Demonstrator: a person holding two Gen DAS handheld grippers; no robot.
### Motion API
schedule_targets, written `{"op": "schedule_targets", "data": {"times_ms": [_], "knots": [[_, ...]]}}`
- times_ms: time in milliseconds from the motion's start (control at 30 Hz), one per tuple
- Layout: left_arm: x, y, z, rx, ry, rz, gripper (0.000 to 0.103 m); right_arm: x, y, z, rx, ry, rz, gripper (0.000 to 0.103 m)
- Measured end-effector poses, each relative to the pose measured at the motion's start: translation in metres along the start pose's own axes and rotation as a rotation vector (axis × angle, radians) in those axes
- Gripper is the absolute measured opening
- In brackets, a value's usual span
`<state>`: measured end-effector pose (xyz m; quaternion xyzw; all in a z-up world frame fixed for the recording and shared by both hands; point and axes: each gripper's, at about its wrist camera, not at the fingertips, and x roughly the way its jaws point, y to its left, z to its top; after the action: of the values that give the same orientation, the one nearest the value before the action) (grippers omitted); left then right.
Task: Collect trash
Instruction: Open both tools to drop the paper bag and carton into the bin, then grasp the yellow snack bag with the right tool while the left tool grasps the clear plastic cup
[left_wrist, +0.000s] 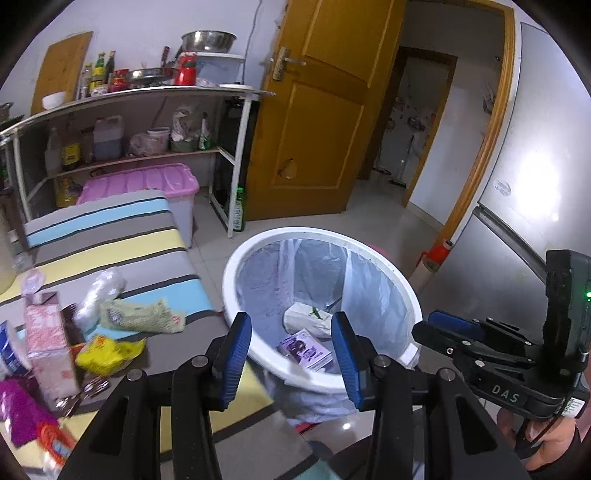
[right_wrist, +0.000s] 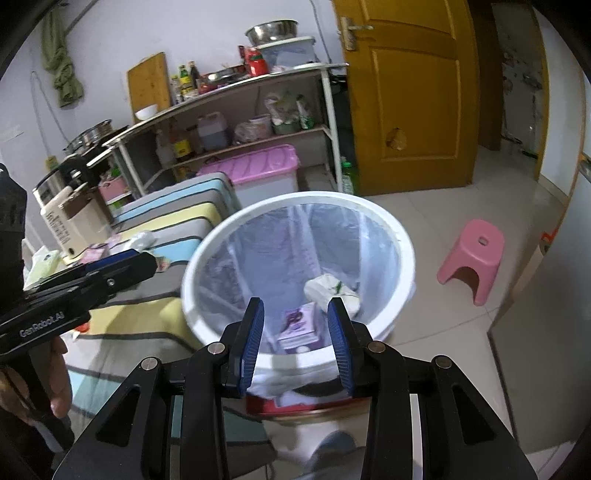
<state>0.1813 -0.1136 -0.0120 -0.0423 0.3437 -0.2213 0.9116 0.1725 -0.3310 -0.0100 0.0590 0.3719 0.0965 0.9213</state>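
Observation:
A white bin (left_wrist: 325, 232) (right_wrist: 295, 197) with a clear liner stands beside the striped table (left_wrist: 110, 236). Down in it lie a purple carton (left_wrist: 304, 350) (right_wrist: 297, 325) and a crumpled white wrapper (left_wrist: 306, 319) (right_wrist: 328, 288). My left gripper (left_wrist: 290, 319) (right_wrist: 142, 258) hovers open over the bin's near rim, nothing between its pads. My right gripper (right_wrist: 295, 302) (left_wrist: 428, 325) is open and empty above the bin, the purple carton showing far below its gap. On the table lie a pink carton (left_wrist: 46, 339), yellow wrapper (left_wrist: 107, 352), green wrapper (left_wrist: 140, 314), clear plastic (left_wrist: 99, 295) and magenta packet (left_wrist: 18, 413).
A pink stool (right_wrist: 472, 254) stands on the tiled floor right of the bin. Behind the table are a pink-lidded box (left_wrist: 147, 181), a loaded metal shelf (left_wrist: 129, 96), a green bottle (left_wrist: 239, 210) and a wooden door (left_wrist: 314, 110). A grey fridge (left_wrist: 517, 184) lines the right.

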Motion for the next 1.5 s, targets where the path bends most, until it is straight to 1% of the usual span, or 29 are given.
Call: {"op": "schedule_targets", "data": {"times_ms": [67,200,267,300,367,400,667,733,800,900,1000,1100,1300,1500], "knots": [[-0.009,0.004,-0.005,-0.011,-0.01,0.018,0.045,-0.003,0.008,-0.002,-0.009,-0.001,0.019,0.037],[-0.034,0.013,-0.018,-0.022,-0.034,0.083,0.045,-0.007,0.026,-0.009,-0.038,-0.011,0.071,0.037],[-0.043,0.018,-0.021,-0.032,-0.042,0.101,0.045,-0.008,0.035,-0.011,-0.05,-0.013,0.097,0.037],[-0.049,0.023,-0.024,-0.039,-0.047,0.114,0.045,-0.008,0.042,-0.012,-0.06,-0.01,0.116,0.037],[-0.059,0.029,-0.029,-0.047,-0.054,0.142,0.045,-0.008,0.053,-0.015,-0.081,-0.004,0.145,0.043],[-0.065,0.034,-0.033,-0.05,-0.058,0.158,0.045,-0.008,0.058,-0.017,-0.09,-0.001,0.154,0.043],[-0.102,0.067,-0.057,-0.096,-0.081,0.271,0.045,-0.001,0.092,-0.023,-0.153,0.04,0.215,0.044],[-0.11,0.076,-0.06,-0.113,-0.087,0.295,0.049,0.002,0.1,-0.023,-0.166,0.047,0.228,0.044],[-0.117,0.085,-0.064,-0.127,-0.096,0.309,0.056,0.003,0.106,-0.025,-0.179,0.051,0.24,0.044],[-0.12,0.094,-0.071,-0.136,-0.095,0.322,0.06,0.006,0.114,-0.026,-0.192,0.056,0.251,0.044],[-0.117,0.102,-0.077,-0.141,-0.072,0.33,0.06,0.009,0.119,-0.025,-0.203,0.063,0.259,0.044],[-0.108,0.106,-0.082,-0.141,-0.04,0.32,0.06,0.01,0.122,-0.024,-0.207,0.068,0.263,0.044],[-0.09,0.108,-0.081,-0.107,0.005,0.298,0.06,0.015,0.125,-0.023,-0.21,0.077,0.266,0.044],[-0.074,0.113,-0.077,-0.114,0.048,0.308,0.06,0.019,0.129,-0.021,-0.213,0.082,0.266,0.044]]}}
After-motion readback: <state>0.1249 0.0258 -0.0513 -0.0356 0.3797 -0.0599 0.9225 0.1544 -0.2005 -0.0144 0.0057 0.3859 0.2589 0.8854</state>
